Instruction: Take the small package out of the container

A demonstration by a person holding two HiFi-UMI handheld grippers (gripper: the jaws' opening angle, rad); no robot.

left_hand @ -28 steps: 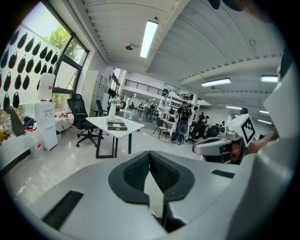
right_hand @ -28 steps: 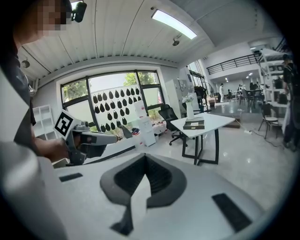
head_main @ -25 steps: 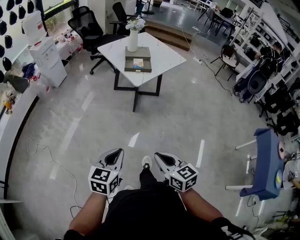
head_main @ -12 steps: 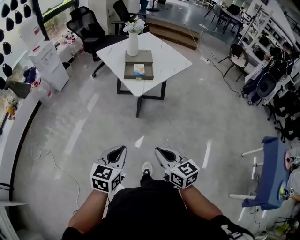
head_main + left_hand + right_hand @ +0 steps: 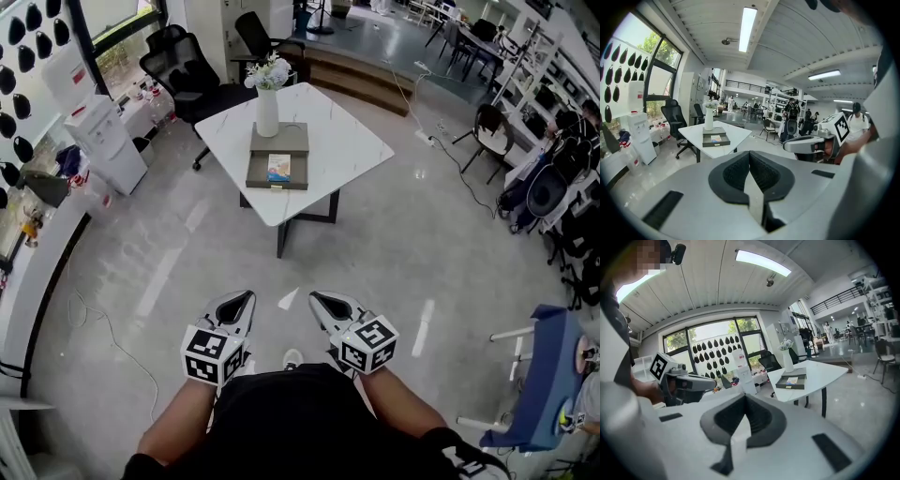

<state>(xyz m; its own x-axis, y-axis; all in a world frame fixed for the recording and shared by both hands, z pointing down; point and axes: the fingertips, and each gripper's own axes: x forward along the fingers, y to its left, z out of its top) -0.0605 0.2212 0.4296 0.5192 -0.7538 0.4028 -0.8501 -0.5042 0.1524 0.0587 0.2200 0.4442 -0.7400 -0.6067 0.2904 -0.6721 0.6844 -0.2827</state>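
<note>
Walking forward has drawn the white table (image 5: 349, 141) down from the top of the head view toward its upper middle. It shows larger than it did a second ago, though a broad stretch of grey floor (image 5: 394, 244) lies between it and me. The dark container (image 5: 254, 174) sits on the near left part of the tabletop, in front of a white vase (image 5: 268, 111), and it has grown clearer with the approach.

My left gripper (image 5: 234, 305) and right gripper (image 5: 324, 302) have kept their place at the bottom centre of the frame, side by side and pointing ahead. Both have their jaws clenched together on nothing, as each gripper view shows.

The small package (image 5: 277, 167), pale with a blue patch, lies flat inside the container, untouched and well apart from me. I judge the task barely begun: I must close the rest of the distance, then part one pair of jaws before reaching in.
</note>
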